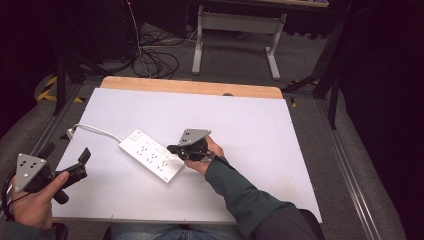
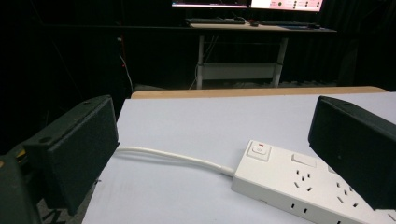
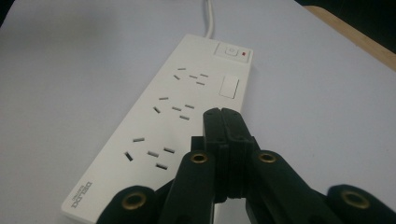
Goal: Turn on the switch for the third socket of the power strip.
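Note:
A white power strip (image 1: 151,154) lies slantwise on the white table top, its cord (image 1: 95,129) running off to the left edge. My right gripper (image 1: 172,149) hovers at the strip's right side, jaws pressed together with nothing between them. In the right gripper view the shut tips (image 3: 223,115) sit over the power strip (image 3: 177,116), short of its switch (image 3: 229,50). My left gripper (image 1: 85,156) is held at the table's left front edge, jaws wide apart. The left gripper view has the power strip (image 2: 299,184) and its cord (image 2: 177,157) ahead between the two open fingers (image 2: 74,149).
The white table top (image 1: 240,125) has a wooden strip (image 1: 190,86) along its far edge. Beyond it stand a grey desk frame (image 1: 235,35) and loose cables (image 1: 155,62) on the floor. The person's lap is at the table's near edge.

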Demonstrator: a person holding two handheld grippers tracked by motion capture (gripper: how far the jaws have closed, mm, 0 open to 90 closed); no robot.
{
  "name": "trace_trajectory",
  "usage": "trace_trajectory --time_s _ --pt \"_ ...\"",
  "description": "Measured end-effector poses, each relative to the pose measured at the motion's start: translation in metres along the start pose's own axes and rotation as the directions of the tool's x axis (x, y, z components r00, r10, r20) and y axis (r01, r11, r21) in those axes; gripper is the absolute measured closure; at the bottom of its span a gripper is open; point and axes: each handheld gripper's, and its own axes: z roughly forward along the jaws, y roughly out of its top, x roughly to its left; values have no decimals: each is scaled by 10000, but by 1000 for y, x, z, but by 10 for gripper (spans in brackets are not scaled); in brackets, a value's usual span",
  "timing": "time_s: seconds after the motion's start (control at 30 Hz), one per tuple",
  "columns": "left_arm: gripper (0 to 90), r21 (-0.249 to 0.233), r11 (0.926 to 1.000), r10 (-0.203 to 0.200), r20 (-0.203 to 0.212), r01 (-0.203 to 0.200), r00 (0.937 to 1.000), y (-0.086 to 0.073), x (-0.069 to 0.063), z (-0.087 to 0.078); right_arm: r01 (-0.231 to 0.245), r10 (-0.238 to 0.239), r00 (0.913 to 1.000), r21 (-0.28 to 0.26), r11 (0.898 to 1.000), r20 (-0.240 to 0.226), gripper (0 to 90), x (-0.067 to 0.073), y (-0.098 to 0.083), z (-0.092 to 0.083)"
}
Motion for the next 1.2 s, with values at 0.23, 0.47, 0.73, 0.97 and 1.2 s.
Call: trace_trajectory --time_s 0.23,0.47,0.73,0.97,1.2 --pt "22 6 10000 21 4 -21 10000 0 1 -1 99 -98 9999 177 9998 -47 900 1 0 8" --pt "22 -3 10000 -6 -25 6 10000 0 1 -2 139 -136 9999 401 9991 -90 900 2 -3 15" --pt "22 12 10000 6 -20 -6 10000 0 1 -2 209 -198 9997 732 9971 -168 900 3 -8 23" --pt "22 14 10000 12 -22 -12 10000 -1 1 -2 228 -217 9996 692 9973 -162 900 4 -8 24" --pt "22 18 10000 -7 -48 7 10000 -1 1 -2 -122 119 9999 668 9977 45 900 6 -10 27"
